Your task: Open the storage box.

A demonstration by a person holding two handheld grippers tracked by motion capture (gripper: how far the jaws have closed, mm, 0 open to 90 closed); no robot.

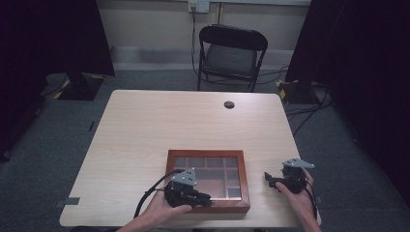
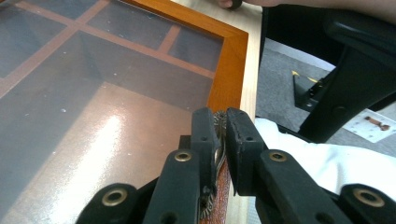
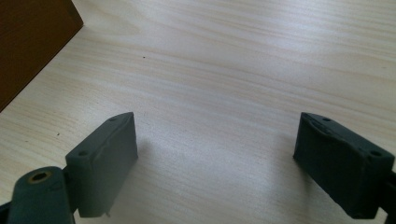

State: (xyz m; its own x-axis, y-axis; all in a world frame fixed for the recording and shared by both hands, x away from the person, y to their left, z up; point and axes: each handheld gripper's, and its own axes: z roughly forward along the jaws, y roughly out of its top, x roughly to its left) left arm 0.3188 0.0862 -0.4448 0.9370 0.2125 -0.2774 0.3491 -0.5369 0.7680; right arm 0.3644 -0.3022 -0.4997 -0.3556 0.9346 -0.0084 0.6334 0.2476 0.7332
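- Pale wood-grain rectangular table: carries a round dark grommet hole near its far edge.
- Shallow orange-brown wooden box with a glass lid divided into compartments: sits flat at the near middle of the table, close to the near edge; its glass pane and orange frame show close up in the left gripper view.
- Small ornate brass-coloured latch: on the near front edge of the box frame, between the jaws of the left gripper.
- Left gripper: held in the person's left hand at the box's near edge; its black jaws are drawn nearly together, pinching the latch.
- Right gripper: held in the person's right hand, just right of the box and apart from it; its jaws stand widely spread over bare tabletop, holding nothing. A corner of the box appears at upper left of the right gripper view.
- Black folding chair: stands on grey carpet beyond the far edge of the table.
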